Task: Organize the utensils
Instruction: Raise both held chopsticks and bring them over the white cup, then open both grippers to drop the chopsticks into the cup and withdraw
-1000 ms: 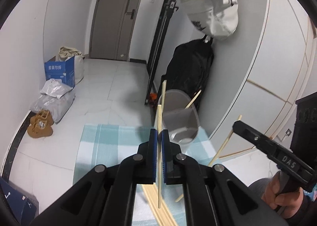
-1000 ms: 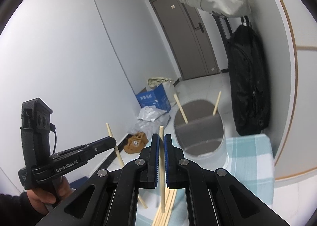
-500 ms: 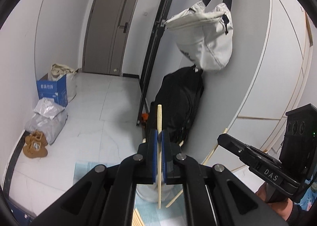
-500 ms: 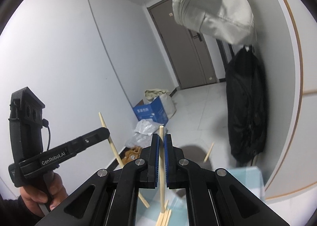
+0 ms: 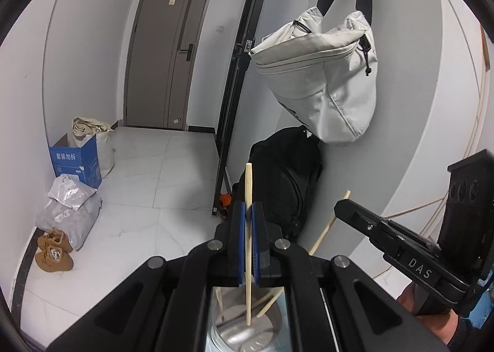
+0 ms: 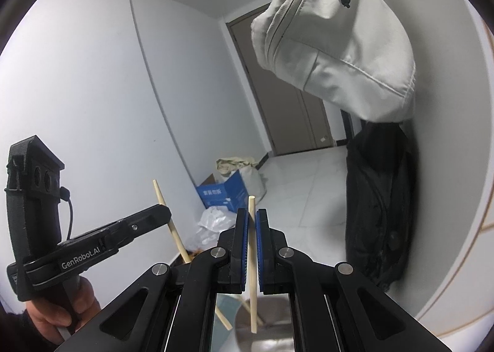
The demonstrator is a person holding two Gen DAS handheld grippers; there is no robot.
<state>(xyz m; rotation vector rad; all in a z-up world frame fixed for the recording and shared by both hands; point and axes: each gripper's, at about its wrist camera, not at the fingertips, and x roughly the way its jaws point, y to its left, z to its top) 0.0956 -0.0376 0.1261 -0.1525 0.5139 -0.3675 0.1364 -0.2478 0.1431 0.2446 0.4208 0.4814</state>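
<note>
My left gripper (image 5: pixel 247 213) is shut on a wooden chopstick (image 5: pixel 248 247) held upright; its lower tip hangs over the open metal holder (image 5: pixel 247 336), which has two chopsticks leaning inside. My right gripper (image 6: pixel 251 219) is shut on another upright chopstick (image 6: pixel 252 265), its lower tip over the same metal holder (image 6: pixel 265 339). The right gripper also shows in the left wrist view (image 5: pixel 339 208), with its chopstick (image 5: pixel 327 225) slanting down. The left gripper also shows in the right wrist view (image 6: pixel 165 213), with its chopstick (image 6: pixel 173 228).
A pale bag (image 5: pixel 321 83) hangs on the wall above a black backpack (image 5: pixel 287 185). A blue box (image 5: pixel 75 160), plastic bags (image 5: pixel 71 207) and brown shoes (image 5: pixel 54 248) lie on the white floor at left. A grey door (image 5: pixel 166 52) is at the back.
Both grippers have moved over the metal holder with their chopsticks, and the views have tilted up. The checked cloth and loose chopsticks have dropped out of sight. The holder now sits directly below both tips.
</note>
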